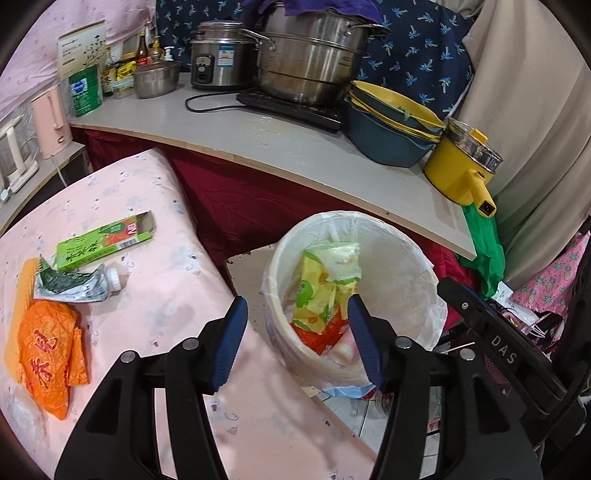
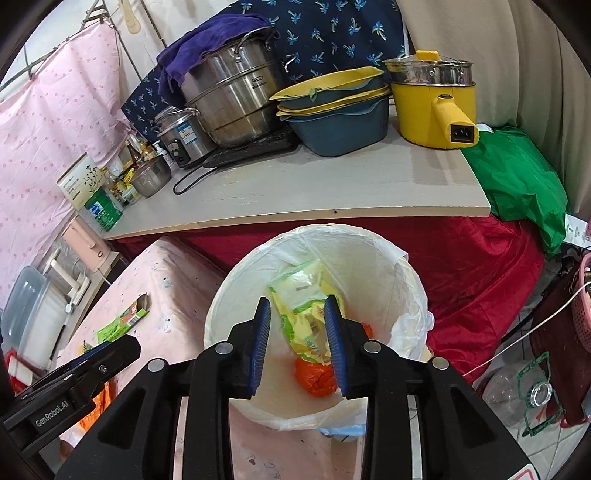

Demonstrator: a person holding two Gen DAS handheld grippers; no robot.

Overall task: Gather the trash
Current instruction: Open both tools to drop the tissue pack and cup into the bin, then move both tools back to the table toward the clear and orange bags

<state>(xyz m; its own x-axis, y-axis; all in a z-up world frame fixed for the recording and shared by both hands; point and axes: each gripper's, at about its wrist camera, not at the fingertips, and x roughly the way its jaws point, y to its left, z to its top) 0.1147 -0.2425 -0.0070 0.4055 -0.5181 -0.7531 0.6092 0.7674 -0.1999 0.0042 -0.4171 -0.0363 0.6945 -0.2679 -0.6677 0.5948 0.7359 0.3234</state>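
Trash bin [image 2: 369,258] is seen at twelve o'clock; both grippers [image 1: 295,343] [image 2: 297,343] are held apart, empty. Green box [image 1: 107,243] at ten o'clock could be missed if forgotten.

Beyond the jaws a pale shelf [image 2: 295,192] spans the view, a red cloth [image 2: 461,266] hanging below it. Behind it hang a navy patterned cloth [image 2: 332,33] and a beige curtain [image 2: 517,66]; a pink sheet [image 2: 48,140] hangs far left. Tiled floor [image 2: 517,354] shows lower right.
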